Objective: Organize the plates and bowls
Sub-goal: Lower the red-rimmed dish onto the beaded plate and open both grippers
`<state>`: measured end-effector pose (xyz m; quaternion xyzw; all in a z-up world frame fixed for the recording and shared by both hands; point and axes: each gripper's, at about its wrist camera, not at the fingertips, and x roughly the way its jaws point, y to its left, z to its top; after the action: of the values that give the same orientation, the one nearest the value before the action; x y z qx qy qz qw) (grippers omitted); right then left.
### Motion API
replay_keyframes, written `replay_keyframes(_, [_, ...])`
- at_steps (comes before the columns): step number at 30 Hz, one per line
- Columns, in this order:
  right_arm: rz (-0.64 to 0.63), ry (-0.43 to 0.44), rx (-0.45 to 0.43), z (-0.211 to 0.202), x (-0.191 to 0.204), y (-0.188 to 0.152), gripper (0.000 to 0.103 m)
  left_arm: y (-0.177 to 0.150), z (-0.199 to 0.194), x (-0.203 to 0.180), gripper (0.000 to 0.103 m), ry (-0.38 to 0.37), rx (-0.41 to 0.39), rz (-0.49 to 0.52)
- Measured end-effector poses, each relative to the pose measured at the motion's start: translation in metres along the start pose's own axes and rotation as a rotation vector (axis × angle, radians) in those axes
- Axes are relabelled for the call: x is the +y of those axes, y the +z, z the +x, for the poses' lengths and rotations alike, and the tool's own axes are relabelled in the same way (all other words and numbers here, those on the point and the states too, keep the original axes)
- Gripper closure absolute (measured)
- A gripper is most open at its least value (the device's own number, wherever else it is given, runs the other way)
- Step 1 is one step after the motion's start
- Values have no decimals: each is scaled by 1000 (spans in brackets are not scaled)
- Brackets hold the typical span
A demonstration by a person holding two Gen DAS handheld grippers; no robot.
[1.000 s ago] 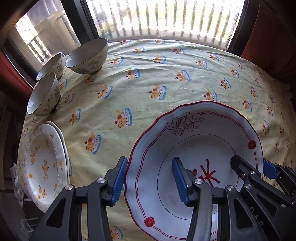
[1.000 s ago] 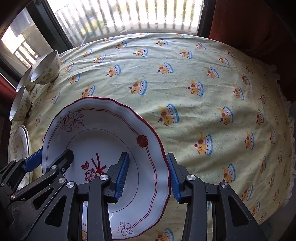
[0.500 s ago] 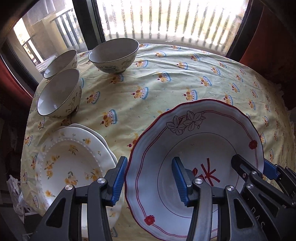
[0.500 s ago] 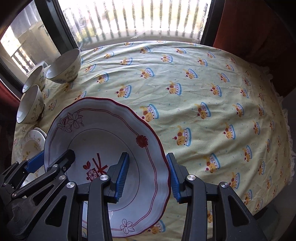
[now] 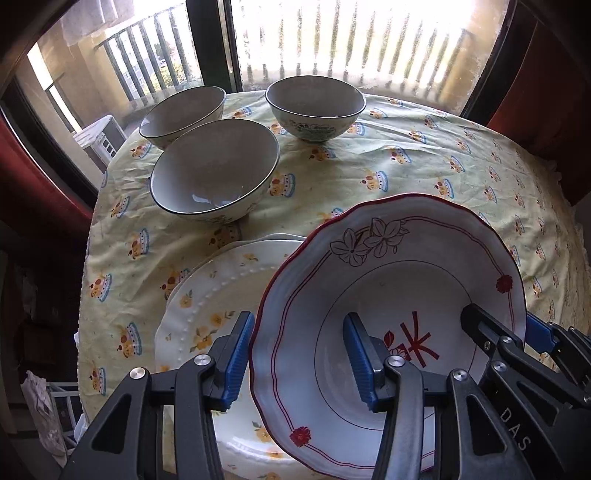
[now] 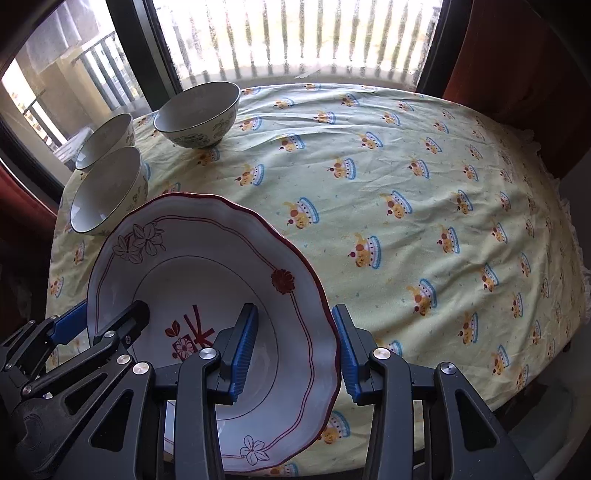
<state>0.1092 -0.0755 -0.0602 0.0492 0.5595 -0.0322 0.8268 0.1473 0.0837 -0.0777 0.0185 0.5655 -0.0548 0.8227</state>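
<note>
Left gripper (image 5: 299,358): clamped on the left rim of the red-trimmed plate (image 5: 399,280), pointing steeply down.
Right gripper (image 6: 293,350): clamped on the same plate's right rim, same steep pitch.
Red-trimmed plate: held by both grippers, above the yellow-flowered plates (image 5: 207,314), overlapping their right side.
Yellow-flowered plates: stacked on the tablecloth (image 6: 406,192), near its left edge.
Bowls: nearest bowl (image 5: 214,173) just behind the stack; two more bowls (image 5: 316,107) farther back by the window (image 6: 295,33).
</note>
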Motion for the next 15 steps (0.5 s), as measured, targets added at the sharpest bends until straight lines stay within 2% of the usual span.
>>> replay_keyframes(9, [-16, -20, 3, 0, 53, -12, 58, -15, 7, 47, 53, -26, 29, 12])
replay_keyframes(15, [-29, -51, 32, 12, 73, -17, 58, -22, 19, 61, 53, -53, 64, 4])
